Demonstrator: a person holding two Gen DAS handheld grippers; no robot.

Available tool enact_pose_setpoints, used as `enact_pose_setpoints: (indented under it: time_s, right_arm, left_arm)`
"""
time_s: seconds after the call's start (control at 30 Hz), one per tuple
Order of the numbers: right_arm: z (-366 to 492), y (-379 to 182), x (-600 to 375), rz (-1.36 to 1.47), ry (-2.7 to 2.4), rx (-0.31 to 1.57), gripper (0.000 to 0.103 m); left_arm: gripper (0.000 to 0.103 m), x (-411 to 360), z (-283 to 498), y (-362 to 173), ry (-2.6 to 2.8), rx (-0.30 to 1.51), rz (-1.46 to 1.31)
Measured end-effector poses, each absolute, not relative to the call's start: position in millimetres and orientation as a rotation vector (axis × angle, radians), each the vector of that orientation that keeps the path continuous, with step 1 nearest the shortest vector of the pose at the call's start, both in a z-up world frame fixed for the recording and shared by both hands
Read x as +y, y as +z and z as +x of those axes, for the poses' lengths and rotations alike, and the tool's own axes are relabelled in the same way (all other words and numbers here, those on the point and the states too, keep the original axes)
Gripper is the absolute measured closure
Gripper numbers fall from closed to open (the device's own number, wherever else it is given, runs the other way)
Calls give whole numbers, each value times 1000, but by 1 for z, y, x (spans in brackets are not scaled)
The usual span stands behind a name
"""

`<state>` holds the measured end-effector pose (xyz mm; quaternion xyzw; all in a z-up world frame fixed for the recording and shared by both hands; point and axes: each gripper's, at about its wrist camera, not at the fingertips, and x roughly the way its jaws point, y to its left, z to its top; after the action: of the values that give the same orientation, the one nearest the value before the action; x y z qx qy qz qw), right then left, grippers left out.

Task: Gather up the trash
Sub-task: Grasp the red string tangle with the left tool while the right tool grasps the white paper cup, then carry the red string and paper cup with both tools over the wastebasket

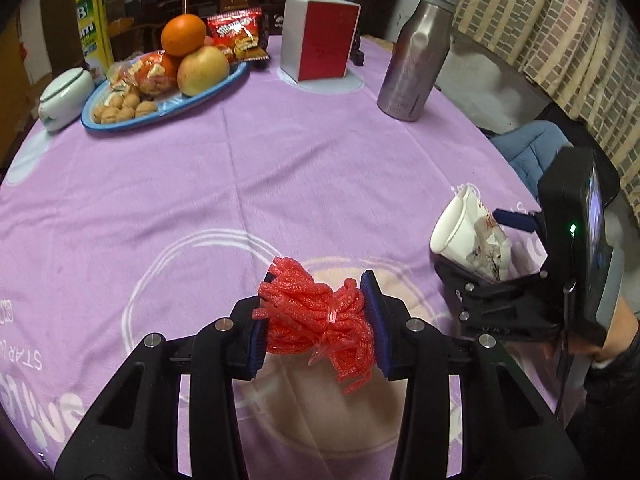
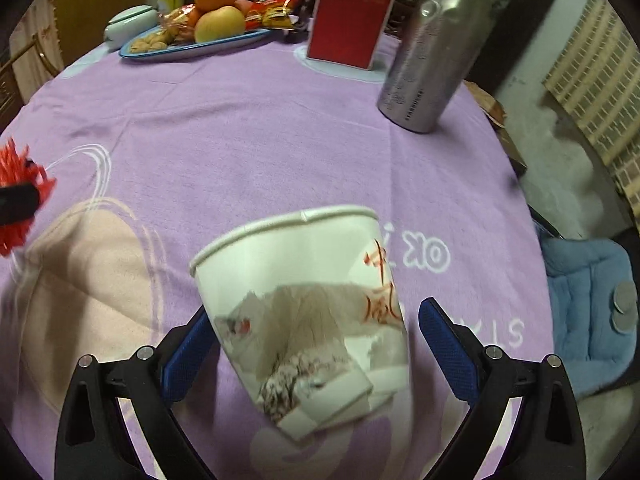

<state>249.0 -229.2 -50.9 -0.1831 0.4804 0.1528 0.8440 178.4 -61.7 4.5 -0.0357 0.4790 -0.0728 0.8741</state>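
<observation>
Paper cup (image 2: 304,308) tilted between the right gripper (image 2: 316,344) pads, right pad clear of it; steel bottle (image 2: 428,48) beyond, red tassel (image 2: 20,196) far left of it.

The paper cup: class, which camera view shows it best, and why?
The right wrist view: the paper cup fills the middle, rim and printed side clear, between the right gripper fingers. The left wrist view shows it small at the right edge, partly hidden by that gripper.
</observation>
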Motion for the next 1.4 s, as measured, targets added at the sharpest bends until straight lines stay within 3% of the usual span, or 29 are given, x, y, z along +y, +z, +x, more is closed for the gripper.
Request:
enact_pose_setpoints:
  time_s: [0.13,0.2,0.23,0.67,0.87,1.4]
  right_arm:
    - [249,-49,-223,-422,349,1018,8]
    - [247,-48,-219,-433,365,1030,22]
    - [247,-47,-217,-430,371,1032,23]
    - [163,7,-263,-164,145,922,24]
    - [103,4,-314,26,43,936,24]
    - [-5,-5,-367,156,-85,877,24]
  left_arm:
    - [60,-61,180,0,-167,1015,-80]
    - [60,-60,181,-2,-171,1021,-81]
    - [60,-60,181,-3,-170,1021,-80]
    - [60,-77,160,13,-230,985,-44]
    - [60,-106,135,28,-332,951,6]
    - [60,-182,46,22,-512,948,168]
